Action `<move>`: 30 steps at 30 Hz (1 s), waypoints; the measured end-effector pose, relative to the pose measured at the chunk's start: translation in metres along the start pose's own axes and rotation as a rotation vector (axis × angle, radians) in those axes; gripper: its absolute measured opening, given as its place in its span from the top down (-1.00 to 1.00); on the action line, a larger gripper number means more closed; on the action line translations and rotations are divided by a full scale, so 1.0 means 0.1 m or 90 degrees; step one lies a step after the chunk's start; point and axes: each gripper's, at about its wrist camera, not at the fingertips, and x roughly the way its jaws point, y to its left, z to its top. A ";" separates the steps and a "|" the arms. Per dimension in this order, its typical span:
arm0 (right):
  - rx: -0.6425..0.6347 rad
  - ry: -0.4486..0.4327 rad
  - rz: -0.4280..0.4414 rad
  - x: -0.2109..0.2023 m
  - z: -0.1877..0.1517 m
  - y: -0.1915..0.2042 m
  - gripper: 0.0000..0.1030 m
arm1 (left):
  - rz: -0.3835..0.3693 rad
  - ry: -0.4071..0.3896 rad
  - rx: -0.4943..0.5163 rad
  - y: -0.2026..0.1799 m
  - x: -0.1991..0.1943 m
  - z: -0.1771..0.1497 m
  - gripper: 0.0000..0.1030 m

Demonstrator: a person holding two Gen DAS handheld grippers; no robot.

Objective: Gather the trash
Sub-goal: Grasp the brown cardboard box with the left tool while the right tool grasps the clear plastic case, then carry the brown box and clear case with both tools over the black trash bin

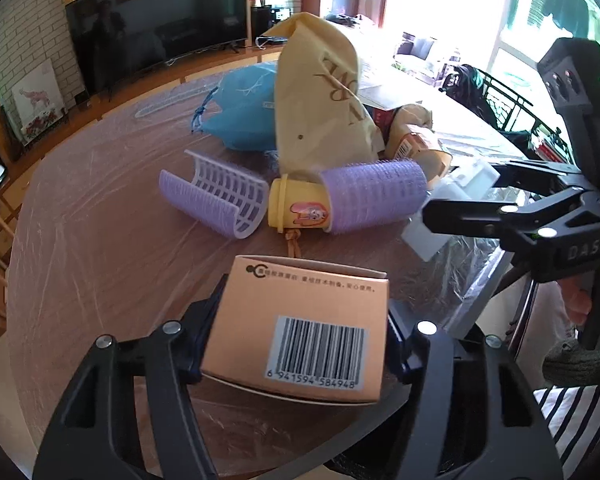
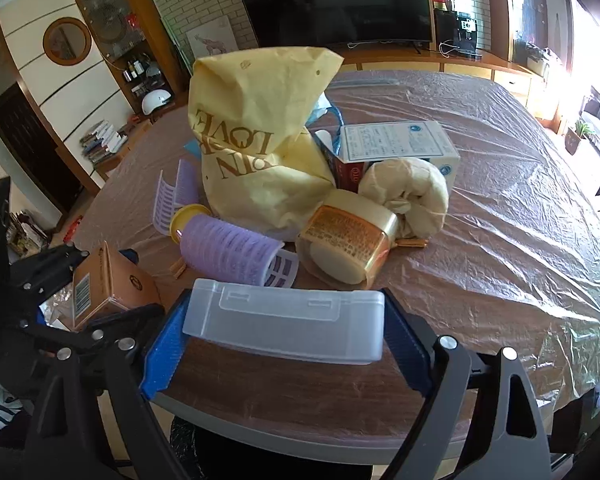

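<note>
the biggest risk sits with the tall yellow paper bag (image 2: pixel 256 140), which stands crumpled in the middle of the pile and leans on its neighbours: if either arm brushes it while pulling away it would probably tip and drag the white carton (image 2: pixel 396 144) and the rolled cream cloth (image 2: pixel 410 192) with it, next, the clear plastic case (image 2: pixel 288 322) lies between the blue pads of the right hand-held gripper (image 2: pixel 284 340), whose jaws stand fairly wide and meet its short ends; whether they press firmly i cannot tell, and smooth plastic held only by its ends could swivel or slip out on lifting, the orange cardboard box (image 1: pixel 300 328) with the barcode is clamped across its sides by the left hand-held gripper (image 1: pixel 296 332), jaws at a middling width; a thin carton squeezed like this may buckle, or its open flap may catch, smaller still, the purple hair roller (image 1: pixel 370 194) and the yellow tube (image 1: pixel 298 210) lie just beyond the box and touch each other, and being round they would likely roll if nudged, as would the gold-lidded jar (image 2: pixel 348 248) lying on its side, the table (image 2: pixel 500 240) is a large brown one under a wrinkled clear plastic sheet that could snag a dragged item or slide under it, around it is a living room with a wide dark television (image 2: pixel 332 0), a brick wall, shelves and bright windows
</note>
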 end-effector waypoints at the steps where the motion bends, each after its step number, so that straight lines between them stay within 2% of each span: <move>1: 0.000 -0.002 0.001 -0.01 0.00 -0.01 -0.67 | -0.006 -0.001 -0.011 0.02 -0.01 -0.01 -0.23; 10: 0.017 -0.008 0.038 -0.22 0.02 -0.09 -0.66 | -0.031 -0.027 -0.091 0.15 -0.19 0.03 -0.18; 19: 0.012 -0.008 0.068 -0.44 -0.03 -0.10 -0.66 | -0.025 -0.041 -0.103 0.04 -0.38 0.11 -0.17; 30: 0.006 -0.001 0.105 -0.69 -0.12 -0.16 -0.66 | -0.030 -0.036 -0.115 -0.09 -0.47 0.01 -0.14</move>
